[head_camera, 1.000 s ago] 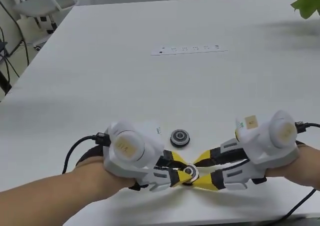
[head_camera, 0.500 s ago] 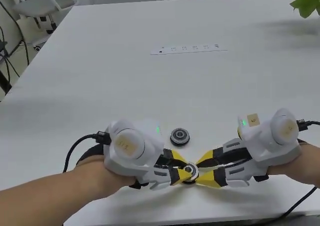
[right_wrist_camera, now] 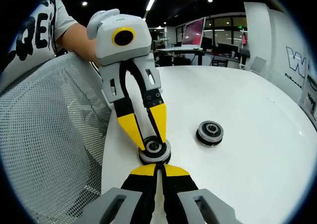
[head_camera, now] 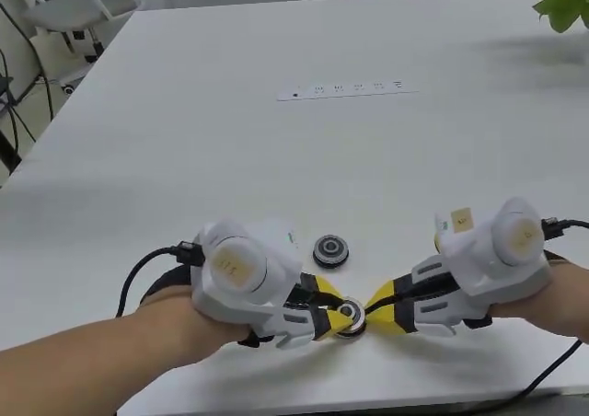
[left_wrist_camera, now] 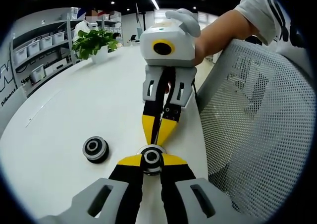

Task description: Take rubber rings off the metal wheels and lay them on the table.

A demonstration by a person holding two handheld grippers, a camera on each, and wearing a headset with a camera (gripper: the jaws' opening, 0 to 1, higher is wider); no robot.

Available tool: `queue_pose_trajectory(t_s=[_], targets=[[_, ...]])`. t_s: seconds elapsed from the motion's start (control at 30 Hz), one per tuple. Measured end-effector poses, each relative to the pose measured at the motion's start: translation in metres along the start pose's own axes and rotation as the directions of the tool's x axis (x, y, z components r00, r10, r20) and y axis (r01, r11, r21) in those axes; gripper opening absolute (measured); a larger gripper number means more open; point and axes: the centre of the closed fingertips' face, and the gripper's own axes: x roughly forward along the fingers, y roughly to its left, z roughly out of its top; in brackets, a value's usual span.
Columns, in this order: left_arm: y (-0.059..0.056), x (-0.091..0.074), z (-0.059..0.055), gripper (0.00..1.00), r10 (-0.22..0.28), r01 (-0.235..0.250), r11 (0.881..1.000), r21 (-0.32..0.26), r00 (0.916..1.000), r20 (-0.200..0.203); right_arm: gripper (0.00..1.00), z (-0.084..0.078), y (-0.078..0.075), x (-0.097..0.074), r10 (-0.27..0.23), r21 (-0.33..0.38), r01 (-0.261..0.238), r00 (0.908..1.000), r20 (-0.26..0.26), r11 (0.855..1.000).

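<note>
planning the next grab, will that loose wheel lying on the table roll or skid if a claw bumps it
The loose wheel lies flat on the table, so it probably skids rather than rolls. Its metal hub suggests heavy for its size. Its dark outer band looks rubbery, so likely grippy.

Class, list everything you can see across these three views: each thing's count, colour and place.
Table: one, white.
Held wheel: one, silver with black ring, near table edge.
Loose wheel: one, same colours, lying free just beyond it.
Socket strip: one, white, mid-table.
Plant: one, green, far right corner.
White chair: one, past far left corner.
Mesh chair: one, grey, beside near edge.
Left gripper: white, yellow-tipped, shut on held wheel.
Right gripper: same colours, jaws closed at that wheel's rim.
</note>
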Motion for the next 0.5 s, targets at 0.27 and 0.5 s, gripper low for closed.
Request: queue_pose_trajectory(t_s=[0.27,0.5], targets=[[-0.0005,-0.0003,0.0000,0.07,0.001,-0.001,1.000,0.007,1.0000,-0.003,0.00,-0.0005,-0.0004,-0.0005,0.005,0.071,-0.006,0.9999,0.011,0.997],[-0.0009,-0.0003,-0.0002,0.07,0.002,-0.002,1.000,0.008,1.0000,-0.005,0.00,-0.0009,-0.0033,-0.0042,0.004,0.160,-0.009,0.9996,0.030,0.987]])
